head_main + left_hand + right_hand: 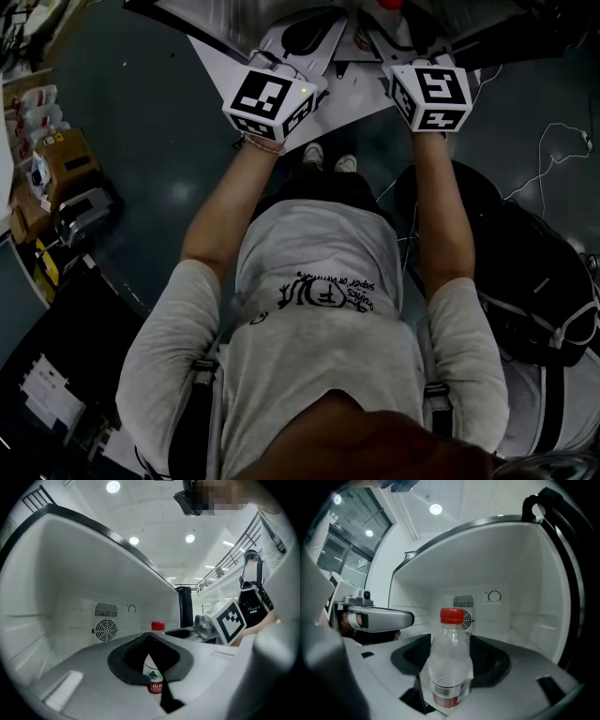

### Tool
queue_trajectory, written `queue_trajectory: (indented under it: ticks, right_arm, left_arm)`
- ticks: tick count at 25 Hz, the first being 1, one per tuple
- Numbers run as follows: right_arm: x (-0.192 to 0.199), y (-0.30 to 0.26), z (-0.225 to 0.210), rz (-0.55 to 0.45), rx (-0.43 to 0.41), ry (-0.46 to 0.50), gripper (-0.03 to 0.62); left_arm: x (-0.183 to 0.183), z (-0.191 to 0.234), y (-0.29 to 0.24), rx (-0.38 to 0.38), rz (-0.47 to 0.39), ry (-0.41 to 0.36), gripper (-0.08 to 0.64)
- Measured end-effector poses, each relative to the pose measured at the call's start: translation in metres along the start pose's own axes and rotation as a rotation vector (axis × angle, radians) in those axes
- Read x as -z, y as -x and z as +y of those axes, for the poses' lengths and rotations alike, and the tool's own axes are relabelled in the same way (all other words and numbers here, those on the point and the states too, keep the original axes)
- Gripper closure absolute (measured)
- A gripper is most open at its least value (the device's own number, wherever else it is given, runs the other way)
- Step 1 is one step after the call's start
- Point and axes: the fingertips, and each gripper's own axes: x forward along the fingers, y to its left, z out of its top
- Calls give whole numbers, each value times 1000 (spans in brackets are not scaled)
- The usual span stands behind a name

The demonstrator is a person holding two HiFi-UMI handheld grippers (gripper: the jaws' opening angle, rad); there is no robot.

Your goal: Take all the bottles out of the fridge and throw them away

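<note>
A clear plastic bottle (449, 663) with a red cap and a red label stands upright between my right gripper's jaws, which are shut on its lower part. In the head view its cap (389, 4) shows at the top edge, just ahead of my right gripper (392, 33). My left gripper (314, 33) reaches into the small white fridge (70, 597) beside it, shut and empty, with its tips touching. Through the oval opening between the left jaws I see a red-capped bottle (154, 670). The fridge's back wall carries a round fan grille (105, 631).
A black backpack (525, 272) lies on the floor to my right, with a thin cable (553, 155) beyond it. Cardboard boxes and clutter (61, 159) sit along the left. The person's shoes (328, 159) stand close before the fridge.
</note>
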Motion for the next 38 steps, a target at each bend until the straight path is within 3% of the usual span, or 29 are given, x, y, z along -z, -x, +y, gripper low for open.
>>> queue_trajectory:
  ticks: [14, 38]
  right_arm:
    - [-34, 63, 16, -3, -25, -36, 327]
    - [-128, 130, 52, -30, -67, -52, 327]
  left_arm:
    - [-43, -32, 18, 51, -7, 33, 552]
    - [-133, -69, 64, 148, -50, 95, 552]
